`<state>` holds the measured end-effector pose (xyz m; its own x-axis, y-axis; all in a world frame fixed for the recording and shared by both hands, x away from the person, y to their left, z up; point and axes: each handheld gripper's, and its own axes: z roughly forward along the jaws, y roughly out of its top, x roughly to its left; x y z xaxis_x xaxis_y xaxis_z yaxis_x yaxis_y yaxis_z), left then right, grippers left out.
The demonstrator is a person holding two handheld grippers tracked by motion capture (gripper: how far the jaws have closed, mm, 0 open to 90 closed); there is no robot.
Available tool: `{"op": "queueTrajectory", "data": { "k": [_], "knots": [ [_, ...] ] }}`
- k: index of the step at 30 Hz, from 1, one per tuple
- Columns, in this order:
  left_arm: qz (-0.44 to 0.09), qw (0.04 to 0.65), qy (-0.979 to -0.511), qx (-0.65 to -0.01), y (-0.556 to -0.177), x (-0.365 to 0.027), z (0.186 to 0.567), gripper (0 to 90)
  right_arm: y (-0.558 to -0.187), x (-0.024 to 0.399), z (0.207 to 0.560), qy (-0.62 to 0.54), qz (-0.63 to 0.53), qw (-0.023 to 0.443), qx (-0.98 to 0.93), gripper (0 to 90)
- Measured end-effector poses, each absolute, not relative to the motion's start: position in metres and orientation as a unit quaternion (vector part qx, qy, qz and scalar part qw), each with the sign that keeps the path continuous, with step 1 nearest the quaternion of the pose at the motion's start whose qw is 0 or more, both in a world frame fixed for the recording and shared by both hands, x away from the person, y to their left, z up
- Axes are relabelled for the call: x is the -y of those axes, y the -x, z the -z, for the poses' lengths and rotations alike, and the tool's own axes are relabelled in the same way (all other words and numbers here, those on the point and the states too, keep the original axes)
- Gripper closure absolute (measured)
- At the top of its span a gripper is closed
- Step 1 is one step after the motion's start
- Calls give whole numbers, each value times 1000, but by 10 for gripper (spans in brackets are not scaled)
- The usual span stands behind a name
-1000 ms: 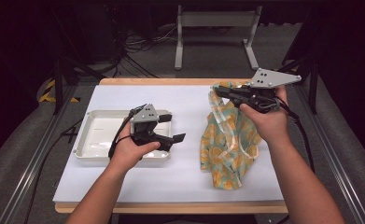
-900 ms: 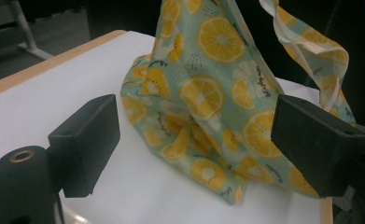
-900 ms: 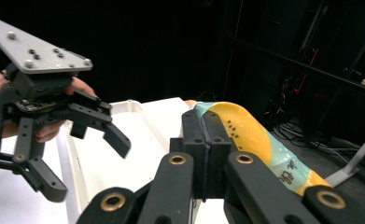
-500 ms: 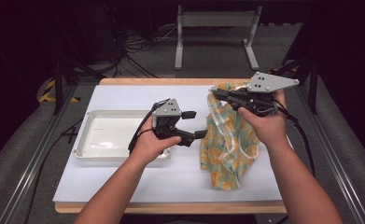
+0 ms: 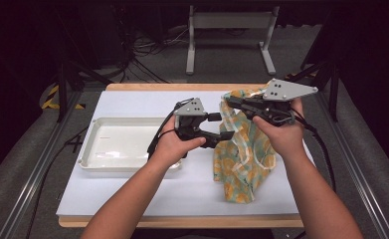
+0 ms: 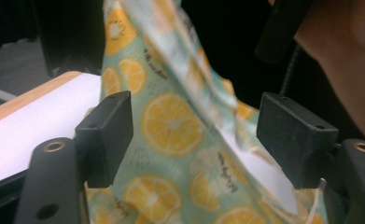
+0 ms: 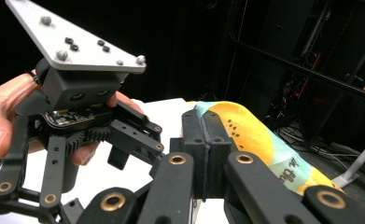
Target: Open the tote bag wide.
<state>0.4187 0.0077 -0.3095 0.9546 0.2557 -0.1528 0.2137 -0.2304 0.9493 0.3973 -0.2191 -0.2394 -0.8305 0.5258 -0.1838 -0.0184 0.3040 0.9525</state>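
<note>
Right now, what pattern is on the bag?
Orange citrus slices on pale green bag, clearest in the left gripper view.

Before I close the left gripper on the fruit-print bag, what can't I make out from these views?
- Bag's contents: printed fabric hides them in the high view.
- Bag's lower end: cut off by the bottom edge of the left gripper view; the cloth there is blurred.
- Right gripper's held edge: covered by its shut pads in the right gripper view.
- Left gripper's pad contact: too small in the high view.
</note>
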Motion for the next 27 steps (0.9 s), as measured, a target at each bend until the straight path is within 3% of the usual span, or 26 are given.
{"op": "queueTrajectory", "data": {
  "k": [2, 8, 10, 27],
  "knots": [
    [-2, 602, -784, -150, -421, -3, 310, 358, -398, 219, 240, -165, -567, 239, -771, 900],
    [7, 593, -790, -152, -421, 0, 312, 805, -396, 220, 242, -166, -564, 239, -773, 900],
    [3, 592, -790, -159, -420, -3, 310, 873, -396, 222, 242, -166, -563, 240, -773, 900],
    [-38, 606, -773, -183, -425, -34, 301, 892, -384, 260, 246, -201, -555, 235, -773, 823]
  ]
}}
